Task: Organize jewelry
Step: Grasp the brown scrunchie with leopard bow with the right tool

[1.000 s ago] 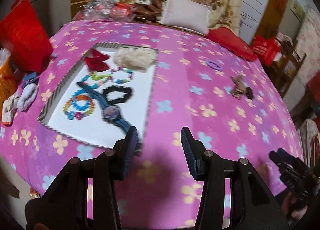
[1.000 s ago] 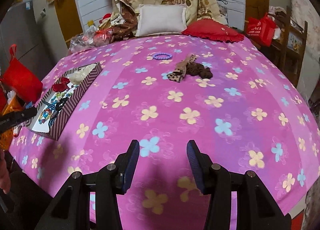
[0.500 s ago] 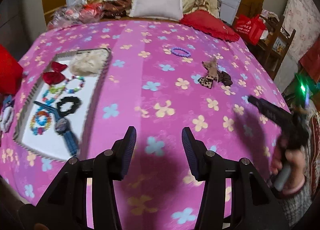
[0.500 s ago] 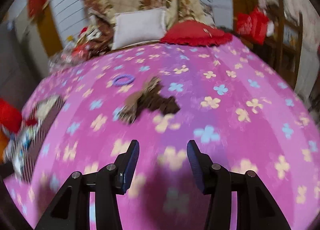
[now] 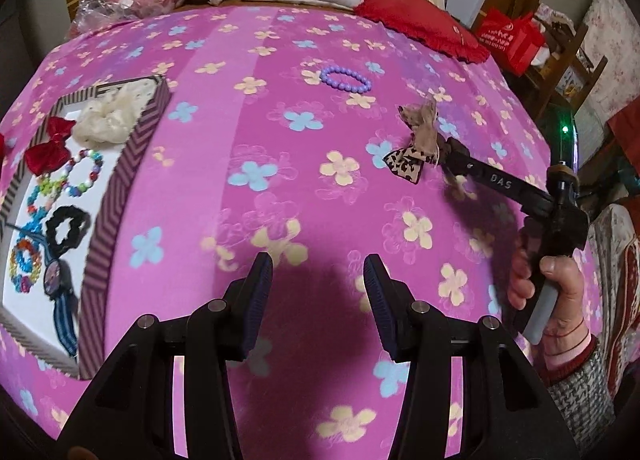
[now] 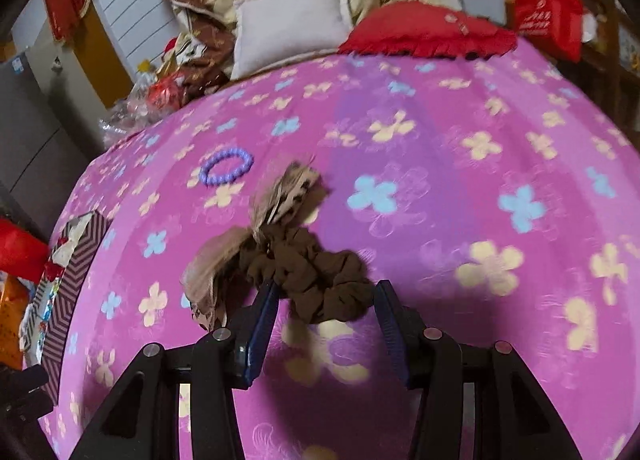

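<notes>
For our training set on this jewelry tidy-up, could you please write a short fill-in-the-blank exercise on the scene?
1. The beaded bracelet lying loose on the bedspread is ____ in colour.
2. The brown scrunchie lies between the fingers of the ____ tool.
3. The watch lies inside the ____.
4. Nothing is between the fingers of the ____ tool.

Missing words: purple; right; box; left

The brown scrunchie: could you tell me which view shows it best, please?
The right wrist view: the brown scrunchie lies whole between the closing right claw. In the left wrist view, that claw hides nearly all of it.
</notes>
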Action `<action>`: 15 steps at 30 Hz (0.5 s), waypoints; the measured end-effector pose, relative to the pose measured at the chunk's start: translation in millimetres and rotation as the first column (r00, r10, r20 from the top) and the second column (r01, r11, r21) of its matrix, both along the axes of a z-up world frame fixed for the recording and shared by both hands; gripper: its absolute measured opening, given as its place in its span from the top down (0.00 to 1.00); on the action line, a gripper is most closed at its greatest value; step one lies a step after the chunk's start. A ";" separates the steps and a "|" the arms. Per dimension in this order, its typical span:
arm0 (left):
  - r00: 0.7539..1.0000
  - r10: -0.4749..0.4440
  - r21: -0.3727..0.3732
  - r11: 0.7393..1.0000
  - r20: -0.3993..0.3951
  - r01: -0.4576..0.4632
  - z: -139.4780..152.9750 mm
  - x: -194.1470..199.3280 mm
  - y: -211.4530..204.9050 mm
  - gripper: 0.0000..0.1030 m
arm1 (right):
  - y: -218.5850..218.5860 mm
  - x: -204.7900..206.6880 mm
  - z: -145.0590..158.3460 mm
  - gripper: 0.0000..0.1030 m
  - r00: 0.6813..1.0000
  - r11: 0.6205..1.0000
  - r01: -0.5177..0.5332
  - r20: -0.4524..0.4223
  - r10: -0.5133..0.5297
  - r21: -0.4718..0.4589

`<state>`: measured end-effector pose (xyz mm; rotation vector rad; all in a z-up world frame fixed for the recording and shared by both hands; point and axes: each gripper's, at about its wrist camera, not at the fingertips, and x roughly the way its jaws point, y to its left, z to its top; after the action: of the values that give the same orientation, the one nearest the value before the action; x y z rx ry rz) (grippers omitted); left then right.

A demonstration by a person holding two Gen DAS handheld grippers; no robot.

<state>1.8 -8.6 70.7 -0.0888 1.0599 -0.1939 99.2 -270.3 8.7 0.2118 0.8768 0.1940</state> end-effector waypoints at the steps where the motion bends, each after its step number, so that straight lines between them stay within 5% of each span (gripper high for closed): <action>1: 1.000 0.000 0.002 1.000 -0.003 0.000 -1.1 2.4 -1.7 0.55 | 0.6 0.8 -0.8 0.73 1.000 1.000 -0.019 -0.012 0.020 0.019; 5: 1.000 -0.001 0.001 1.000 -0.012 0.001 -2.9 25.9 -11.5 0.55 | -2.8 -3.8 2.8 0.81 0.998 0.994 -0.042 -0.037 0.046 0.100; 10: 1.000 0.023 0.000 1.000 -0.016 -0.023 0.1 78.4 -17.1 0.55 | -3.6 -18.7 12.8 0.81 0.998 0.998 -0.046 -0.051 0.048 0.035; 11: 0.999 0.029 0.005 1.000 -0.023 -0.029 -0.6 93.9 -18.8 0.55 | -4.2 -20.2 13.1 0.79 0.998 0.999 -0.047 -0.049 0.048 0.024; 13: 0.998 0.048 0.015 0.999 -0.041 -0.048 -3.5 126.9 -22.4 0.55 | -6.9 -23.6 12.2 0.58 0.999 0.999 -0.037 -0.033 0.037 -0.006; 15: 0.996 0.070 0.022 0.997 -0.059 -0.069 -8.7 161.3 -26.4 0.55 | -13.6 -22.8 11.1 0.52 1.000 1.000 -0.012 -0.028 0.012 0.010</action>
<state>163.1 -35.0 62.0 -0.1143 1.1158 -0.1187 76.4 -284.0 19.8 0.2193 0.9049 0.2070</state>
